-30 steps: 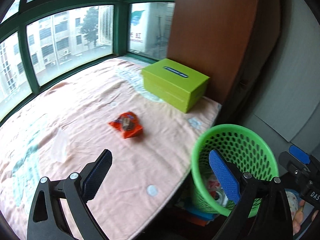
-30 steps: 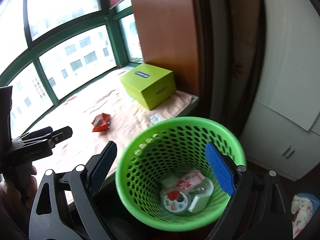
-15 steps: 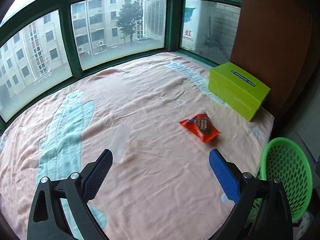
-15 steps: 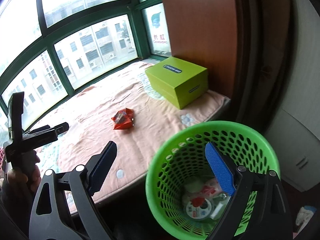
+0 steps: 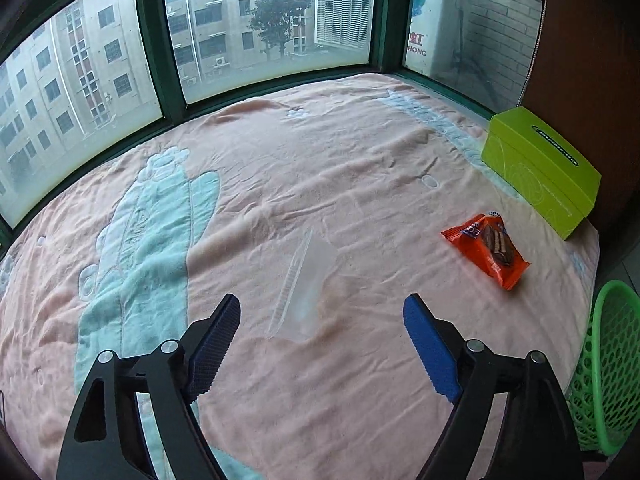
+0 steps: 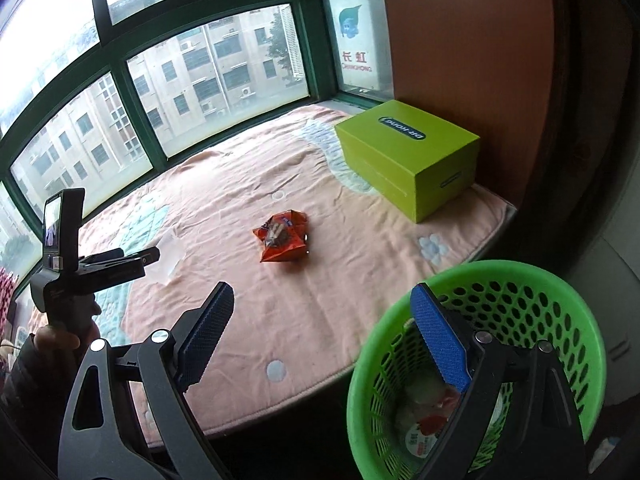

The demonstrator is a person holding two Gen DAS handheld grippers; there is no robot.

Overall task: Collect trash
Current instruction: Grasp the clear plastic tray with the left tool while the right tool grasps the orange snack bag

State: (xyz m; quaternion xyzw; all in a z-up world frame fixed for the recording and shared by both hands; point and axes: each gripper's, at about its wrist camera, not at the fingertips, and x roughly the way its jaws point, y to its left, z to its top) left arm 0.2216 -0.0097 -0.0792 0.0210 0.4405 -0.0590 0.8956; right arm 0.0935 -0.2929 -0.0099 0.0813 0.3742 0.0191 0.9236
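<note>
On pink blanket (image 5: 360, 168), green box (image 5: 540, 172), orange wrapper (image 5: 490, 250)

Both the left gripper (image 5: 322, 322) and the right gripper (image 6: 322, 310) have black angular plastic frames, silver round pivot screws and blue cross-hatched pads (image 5: 430, 354), with a dark-sleeved hand (image 6: 52, 338) gripping a black handle.

The left wrist view looks down and forward from low over the pink blanket (image 5: 360, 184), facing the bay window (image 5: 260, 20) at 12 o'clock, near a clear plastic wrapper (image 5: 304, 292). The right wrist view sits farther back, off the blanket's edge, above the green basket (image 6: 560, 288) at 5 o'clock. Both share the orange snack packet (image 5: 490, 250), the green box (image 5: 536, 168) and the window; the right view also catches the left tongs (image 6: 154, 256) at 9 o'clock.
</note>
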